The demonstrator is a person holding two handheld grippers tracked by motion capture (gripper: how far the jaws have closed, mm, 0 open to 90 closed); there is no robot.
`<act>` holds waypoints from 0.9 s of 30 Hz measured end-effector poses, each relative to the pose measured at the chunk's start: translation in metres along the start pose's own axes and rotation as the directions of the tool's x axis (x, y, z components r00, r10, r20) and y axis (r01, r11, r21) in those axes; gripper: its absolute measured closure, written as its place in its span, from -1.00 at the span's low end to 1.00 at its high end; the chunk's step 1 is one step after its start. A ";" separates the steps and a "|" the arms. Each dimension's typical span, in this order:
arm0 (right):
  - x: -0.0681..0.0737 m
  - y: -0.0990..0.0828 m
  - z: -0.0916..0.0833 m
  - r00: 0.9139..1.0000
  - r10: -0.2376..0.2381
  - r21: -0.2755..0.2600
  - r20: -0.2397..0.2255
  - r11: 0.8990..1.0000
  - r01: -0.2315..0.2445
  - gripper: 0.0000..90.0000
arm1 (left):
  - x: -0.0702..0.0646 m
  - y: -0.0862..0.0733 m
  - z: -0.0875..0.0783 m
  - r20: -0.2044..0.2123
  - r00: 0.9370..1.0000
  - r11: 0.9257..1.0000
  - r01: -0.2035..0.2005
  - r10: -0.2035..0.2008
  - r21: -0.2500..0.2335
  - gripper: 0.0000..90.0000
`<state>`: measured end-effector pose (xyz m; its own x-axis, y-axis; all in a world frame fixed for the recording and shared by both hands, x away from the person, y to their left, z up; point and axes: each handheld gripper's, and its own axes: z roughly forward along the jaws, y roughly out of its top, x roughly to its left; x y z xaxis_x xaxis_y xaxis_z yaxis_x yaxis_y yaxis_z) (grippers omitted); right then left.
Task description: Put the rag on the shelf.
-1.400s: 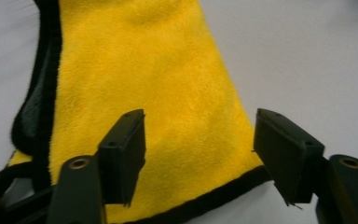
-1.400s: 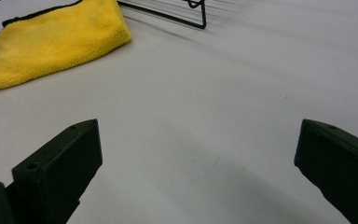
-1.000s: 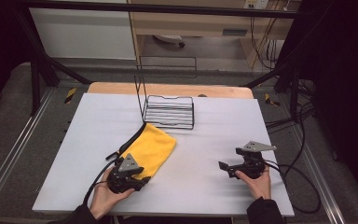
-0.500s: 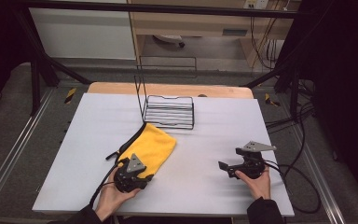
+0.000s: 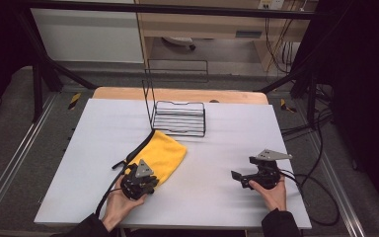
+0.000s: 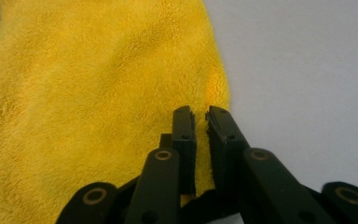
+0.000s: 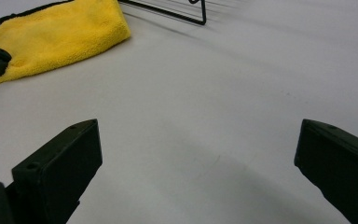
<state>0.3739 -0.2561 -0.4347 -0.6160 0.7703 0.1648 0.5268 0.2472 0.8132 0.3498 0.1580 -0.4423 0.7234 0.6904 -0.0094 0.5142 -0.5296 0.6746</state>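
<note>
A yellow cloth (image 5: pixel 165 154) with a black trim lies flat on the white table (image 5: pixel 227 128), left of centre. My left gripper (image 5: pixel 148 178) sits at the cloth's near end. In the left gripper view its jaws (image 6: pixel 200 114) have just been closing and now pinch a fold of the yellow cloth (image 6: pixel 98 93) near its right edge. My right gripper (image 5: pixel 242 168) rests low over the bare table at the right. In the right gripper view, it (image 7: pixel 198 135) stands wide open with nothing between its jaws. The cloth (image 7: pixel 60 32) lies far off at the upper left of that view.
A black wire rack (image 5: pixel 180 118) with a tall upright frame stands just behind the cloth, its corner (image 7: pixel 186 9) at the top of the right gripper view. Cables trail off the table's right side. A wooden edge runs along the far side.
The left gripper's jaws have closed onto the cloth's near end, and the hand has shifted slightly. The right gripper has not moved.
</note>
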 end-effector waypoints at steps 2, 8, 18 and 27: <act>0.000 0.000 0.000 1.000 0.000 0.000 -0.001 1.000 0.000 -0.97 | 0.004 -0.001 -0.001 0.030 0.999 1.000 0.019 -0.018 -0.011 0.86; 0.000 0.000 0.000 1.000 0.006 0.001 -0.009 1.000 -0.006 -0.97 | 0.004 0.001 -0.006 0.072 0.997 0.999 0.017 -0.015 -0.032 0.89; 0.001 0.000 0.002 1.000 0.002 0.005 -0.013 1.000 -0.001 -0.97 | -0.018 0.011 -0.013 0.158 0.987 0.996 -0.027 0.040 -0.083 0.90; 0.001 0.000 0.002 1.000 0.003 0.011 -0.012 1.000 -0.003 -0.96 | -0.025 0.013 -0.007 0.218 0.975 0.995 -0.021 0.043 -0.099 0.77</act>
<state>0.3742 -0.2542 -0.4359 -0.6210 0.7643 0.1741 0.5355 0.2514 0.8063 0.3355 0.1369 -0.4282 0.8278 0.5430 -0.1413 0.4503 -0.4927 0.7447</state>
